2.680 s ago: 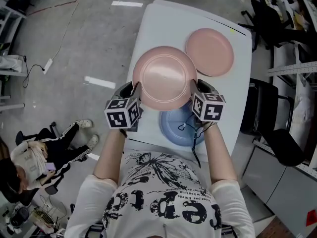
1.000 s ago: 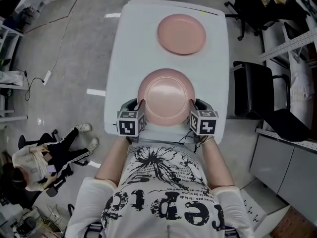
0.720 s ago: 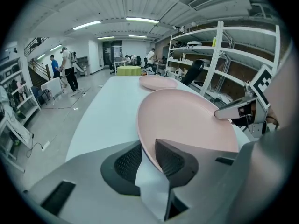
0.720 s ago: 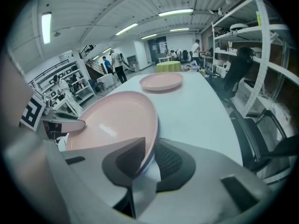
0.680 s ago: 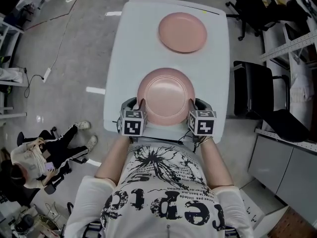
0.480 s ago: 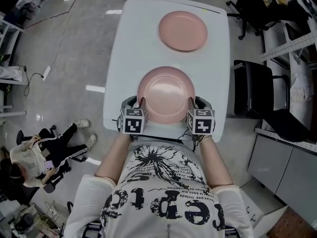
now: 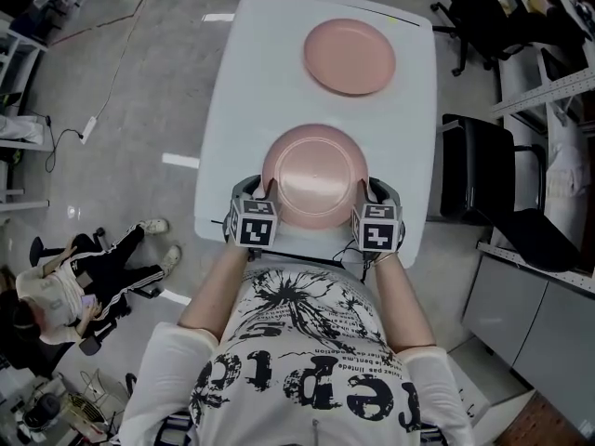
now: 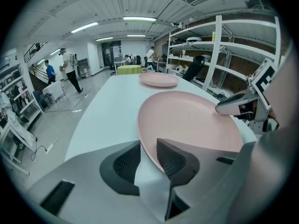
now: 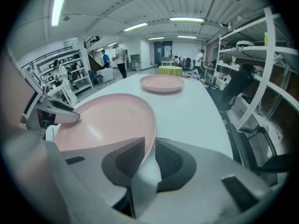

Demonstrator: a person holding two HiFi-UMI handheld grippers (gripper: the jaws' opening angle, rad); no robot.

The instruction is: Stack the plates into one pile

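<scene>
head view: near pink plate lies close to the near edge of the bench, far pink plate well apart at the other end. left claw and right claw have just been opening; each sits loose around the near plate's rim, gap showing, not clamped. risk: a pad still catching the rim on pull-back drags the plate toward the edge or tips it off.

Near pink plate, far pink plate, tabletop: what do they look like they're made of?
Near pink plate: probably plastic or melamine, matte with a soft sheen, going by the thin rim and uniform colour. Far pink plate: looks the same. Tabletop: smooth, white, faintly glossy, possibly laminate; can't confirm.
</scene>
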